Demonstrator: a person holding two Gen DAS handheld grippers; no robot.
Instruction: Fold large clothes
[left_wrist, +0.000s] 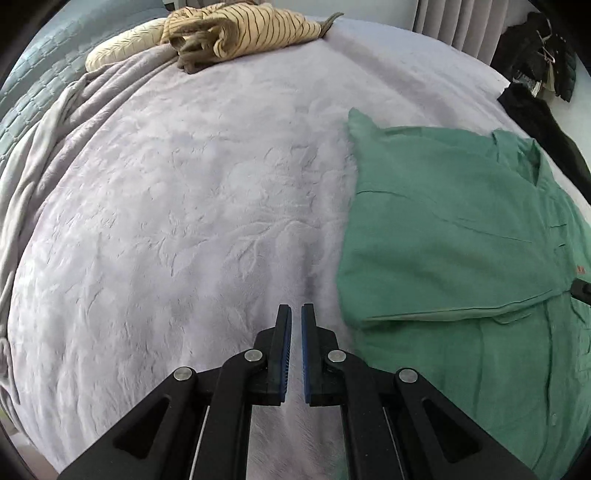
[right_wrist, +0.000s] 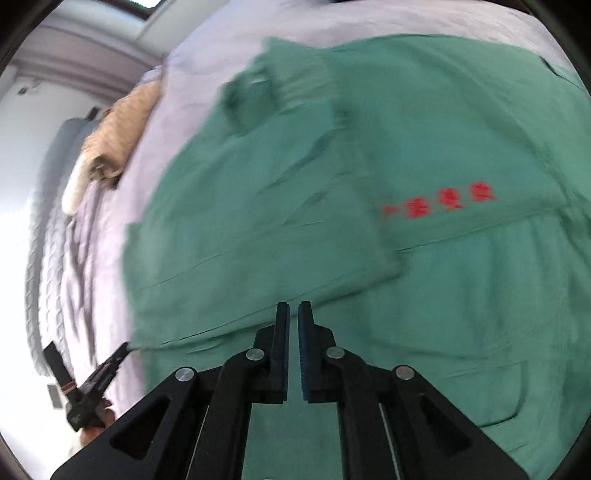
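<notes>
A green shirt (left_wrist: 461, 236) lies flat on the pale lilac bedspread (left_wrist: 184, 206), on the right of the left wrist view, with one sleeve folded across its front. My left gripper (left_wrist: 296, 310) hovers over bare bedspread just left of the shirt, its jaws nearly together with nothing between them. In the right wrist view the shirt (right_wrist: 332, 184) fills the frame, with red lettering (right_wrist: 439, 205) on its chest. My right gripper (right_wrist: 294, 306) is above the shirt near the folded sleeve's edge, jaws nearly together and empty. The left gripper (right_wrist: 92, 384) shows at the shirt's left edge.
A crumpled yellow striped garment (left_wrist: 236, 33) and a cream pillow (left_wrist: 122, 44) lie at the bed's far end. A grey blanket (left_wrist: 33, 155) is bunched along the left edge. Dark clothes (left_wrist: 535, 66) hang at the far right by curtains.
</notes>
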